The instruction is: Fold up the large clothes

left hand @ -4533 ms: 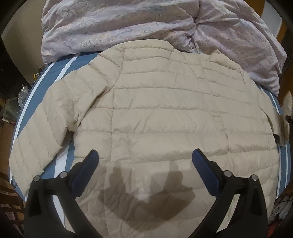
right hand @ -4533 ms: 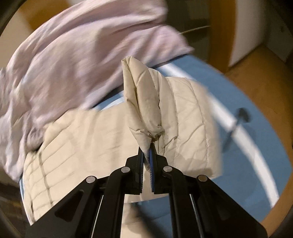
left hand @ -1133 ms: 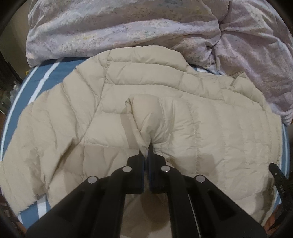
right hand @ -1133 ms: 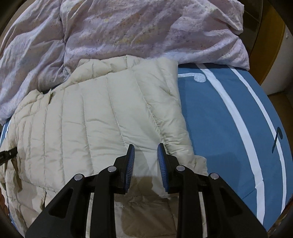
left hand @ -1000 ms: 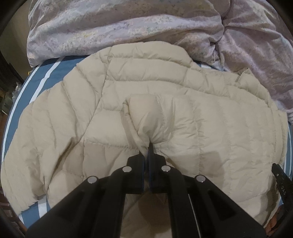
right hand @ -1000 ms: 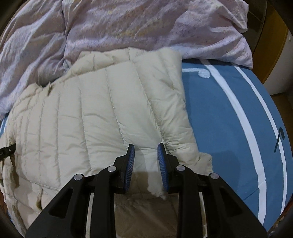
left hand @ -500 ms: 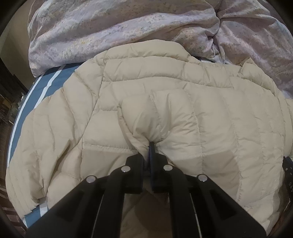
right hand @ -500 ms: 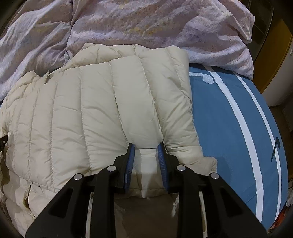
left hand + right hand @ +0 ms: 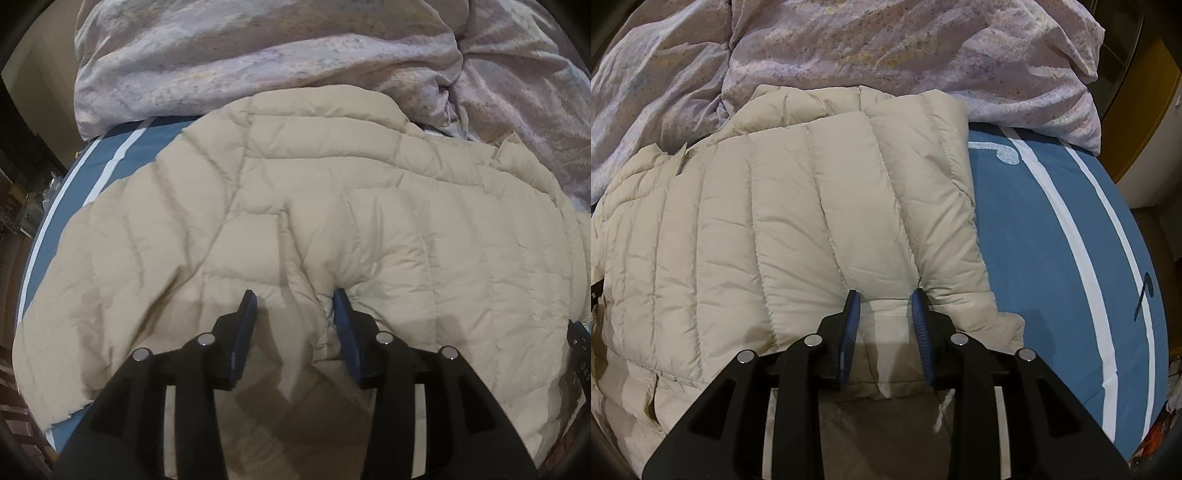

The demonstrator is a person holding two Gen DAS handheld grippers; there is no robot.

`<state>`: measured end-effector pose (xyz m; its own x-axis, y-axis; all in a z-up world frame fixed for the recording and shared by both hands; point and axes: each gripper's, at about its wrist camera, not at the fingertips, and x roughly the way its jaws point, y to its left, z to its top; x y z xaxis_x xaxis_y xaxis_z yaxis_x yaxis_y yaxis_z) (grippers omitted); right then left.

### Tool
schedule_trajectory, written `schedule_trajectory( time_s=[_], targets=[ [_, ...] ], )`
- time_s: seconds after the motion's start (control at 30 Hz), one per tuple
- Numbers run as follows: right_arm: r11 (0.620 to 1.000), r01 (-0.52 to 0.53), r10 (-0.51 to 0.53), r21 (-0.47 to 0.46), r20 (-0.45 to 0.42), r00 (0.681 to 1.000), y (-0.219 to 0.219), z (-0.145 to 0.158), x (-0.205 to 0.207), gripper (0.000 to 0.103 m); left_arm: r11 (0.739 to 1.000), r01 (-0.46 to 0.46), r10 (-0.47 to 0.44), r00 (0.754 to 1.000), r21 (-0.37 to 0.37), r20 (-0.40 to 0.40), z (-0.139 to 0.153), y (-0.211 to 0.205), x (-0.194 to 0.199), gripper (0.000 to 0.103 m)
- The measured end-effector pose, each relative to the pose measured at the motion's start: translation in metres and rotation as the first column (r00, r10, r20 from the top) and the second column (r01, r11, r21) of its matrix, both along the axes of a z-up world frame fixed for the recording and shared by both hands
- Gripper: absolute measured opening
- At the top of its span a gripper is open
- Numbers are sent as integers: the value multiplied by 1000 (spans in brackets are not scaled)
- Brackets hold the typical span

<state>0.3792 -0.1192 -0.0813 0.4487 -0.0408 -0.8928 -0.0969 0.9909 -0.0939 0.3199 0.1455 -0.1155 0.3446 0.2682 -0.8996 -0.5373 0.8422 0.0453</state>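
A blue striped bed sheet (image 9: 1052,236) shows open room to the right of the beige puffer jacket (image 9: 775,221), while a crumpled lilac duvet (image 9: 886,44) crowds its far edge. The jacket lies spread across the bed below both my tools. My left gripper (image 9: 293,299) is opening, a puckered ridge of fabric slack between its spread fingers. My right gripper (image 9: 882,295) is opening too, straddling a quilted panel near the jacket's right edge.
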Motion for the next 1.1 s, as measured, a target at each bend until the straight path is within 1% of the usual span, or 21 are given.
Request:
schedule_trajectory(
  time_s=[0.07, 0.23, 0.37, 0.47, 0.57, 0.6, 0.7, 0.77, 0.83, 0.93, 1.0, 1.07, 1.1],
  targets=[
    [1000, 1, -1, 5, 5, 1000, 2, 6, -2, 55, 1000, 0, 0, 1000, 5, 6, 4, 2, -5, 45],
    [998, -46, 44, 42, 48, 998, 22, 22, -15, 55, 1000, -5, 5, 1000, 7, 27, 17, 7, -23, 46],
    [990, -130, 126, 50, 64, 990, 49, 28, -25, 55, 999, -36, 35, 999, 17, 30, 24, 15, -38, 47],
    [986, -161, 160, 45, 40, 986, 65, 22, -28, 55, 997, -73, 73, 997, 10, 33, 27, 26, -54, 47],
    [986, -164, 164, 19, -21, 986, 75, 7, -26, 56, 993, -118, 118, 992, 9, 36, 32, 41, -73, 47],
    [987, -162, 162, 12, -34, 986, 76, 2, -25, 57, 990, -142, 142, 989, 6, 35, 33, 50, -82, 47],
    [987, -159, 159, 2, -40, 987, 78, -1, -24, 57, 981, -193, 193, 980, -7, 40, 35, 71, -108, 47],
    [987, -160, 160, 0, -43, 986, 78, -2, -23, 57, 973, -229, 228, 973, 11, 32, 36, 82, -125, 47],
    [987, -158, 158, 1, -43, 986, 78, -1, -24, 57, 964, -264, 264, 964, 4, 34, 37, 96, -144, 47],
    [989, -148, 149, 10, -42, 988, 79, 1, -25, 58, 948, -319, 319, 947, 12, 33, 40, 116, -172, 47],
    [989, -148, 149, 26, -36, 988, 79, 5, -28, 62, 933, -358, 358, 934, 21, 26, 40, 130, -191, 47],
    [987, -155, 156, 36, -25, 987, 82, 9, -32, 62, 921, -388, 388, 922, 21, 20, 41, 141, -206, 47],
    [986, -159, 160, 41, -20, 987, 83, 11, -34, 62, 912, -411, 410, 912, 20, 15, 40, 148, -217, 47]
  ],
)
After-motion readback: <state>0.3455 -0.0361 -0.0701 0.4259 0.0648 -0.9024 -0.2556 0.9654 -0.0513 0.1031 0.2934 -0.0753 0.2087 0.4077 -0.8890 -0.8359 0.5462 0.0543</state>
